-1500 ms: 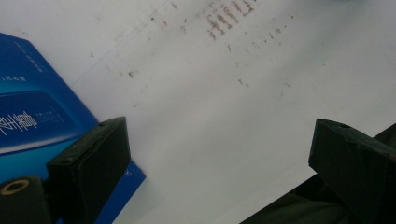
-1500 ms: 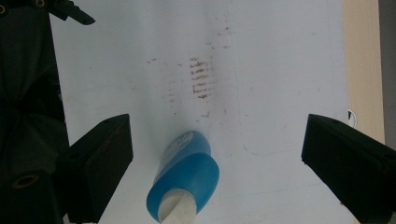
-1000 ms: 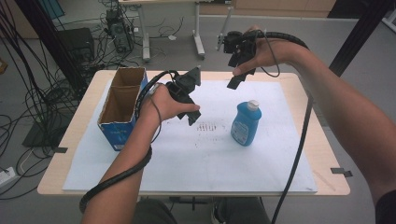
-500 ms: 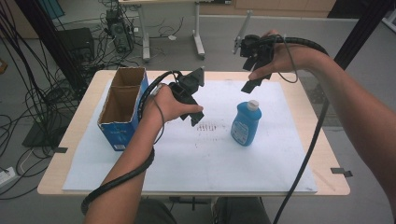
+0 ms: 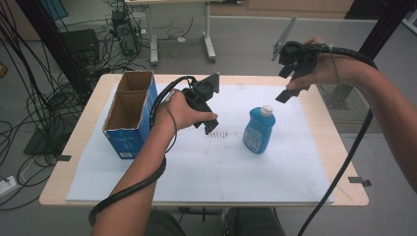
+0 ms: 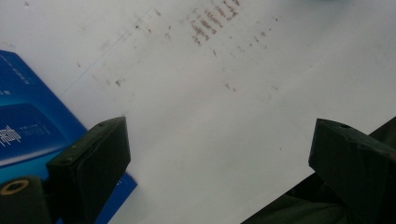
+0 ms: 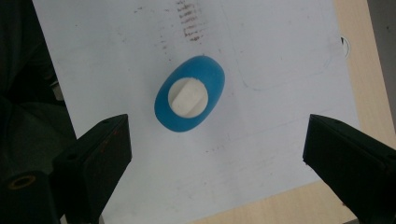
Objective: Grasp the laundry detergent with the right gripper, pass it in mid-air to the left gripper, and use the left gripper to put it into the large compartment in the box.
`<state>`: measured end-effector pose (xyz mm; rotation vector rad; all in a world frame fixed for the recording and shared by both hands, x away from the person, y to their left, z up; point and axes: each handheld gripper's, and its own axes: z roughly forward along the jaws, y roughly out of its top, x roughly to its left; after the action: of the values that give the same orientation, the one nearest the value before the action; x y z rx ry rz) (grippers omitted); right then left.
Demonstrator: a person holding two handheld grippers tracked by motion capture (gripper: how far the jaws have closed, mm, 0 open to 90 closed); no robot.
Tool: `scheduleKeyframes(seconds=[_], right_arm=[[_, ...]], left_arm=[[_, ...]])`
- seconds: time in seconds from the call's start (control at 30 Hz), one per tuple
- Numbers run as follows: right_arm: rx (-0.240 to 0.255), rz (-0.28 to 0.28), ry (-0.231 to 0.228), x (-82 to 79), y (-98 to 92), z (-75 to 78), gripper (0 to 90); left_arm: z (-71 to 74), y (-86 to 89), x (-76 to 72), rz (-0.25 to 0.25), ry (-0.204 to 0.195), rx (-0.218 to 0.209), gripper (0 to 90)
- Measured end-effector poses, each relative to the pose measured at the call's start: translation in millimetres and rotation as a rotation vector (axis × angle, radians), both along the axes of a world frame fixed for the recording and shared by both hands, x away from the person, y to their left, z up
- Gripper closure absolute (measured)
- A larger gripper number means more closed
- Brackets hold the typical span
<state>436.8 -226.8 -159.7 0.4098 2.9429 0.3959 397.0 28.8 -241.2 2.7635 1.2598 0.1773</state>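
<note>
Your right gripper (image 5: 293, 82), jaws wide and empty, has drifted right, away from the upright blue bottle (image 5: 258, 130) at mid-sheet; your left gripper (image 5: 207, 117), equally wide, hovers beside the box (image 5: 129, 117). The bottle remains ungrasped.

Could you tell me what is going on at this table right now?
A person holds a gripper in each hand over a paper-covered table. The right gripper, jaws open and empty, hangs above an upright blue bottle with a white cap. The left gripper, also open, hovers between the bottle and an open cardboard box.
</note>
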Motion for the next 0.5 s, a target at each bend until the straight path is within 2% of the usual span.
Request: scheduleKeyframes(seconds=[0.17,0.2,0.27,0.3,0.37,0.5], right_arm=[[0.022,-0.038,0.005,-6.6,-22.9,-10.4,7.5],[0.022,-0.038,0.005,-6.6,-22.9,-10.4,7.5],[0.037,-0.051,0.004,-10.8,-36.4,-16.9,7.3],[0.037,-0.051,0.004,-10.8,-36.4,-16.9,7.3],[0.064,-0.067,-0.004,-15.5,-48.4,-22.0,7.0],[0.097,-0.086,-0.010,-20.8,-58.7,-28.5,6.5]], left_arm=[[-2.3,-1.4,0.6,-0.001,0.002,0.000,5.9],[-2.3,-1.4,0.6,-0.001,0.002,0.000,5.9],[-2.6,-2.2,0.2,-0.004,-0.001,-0.002,5.9],[-2.6,-2.2,0.2,-0.004,-0.001,-0.002,5.9],[-3.0,-2.4,0.1,-0.005,-0.002,0.000,5.9],[-5.3,-3.2,-0.1,-0.006,-0.001,-0.003,5.8]])
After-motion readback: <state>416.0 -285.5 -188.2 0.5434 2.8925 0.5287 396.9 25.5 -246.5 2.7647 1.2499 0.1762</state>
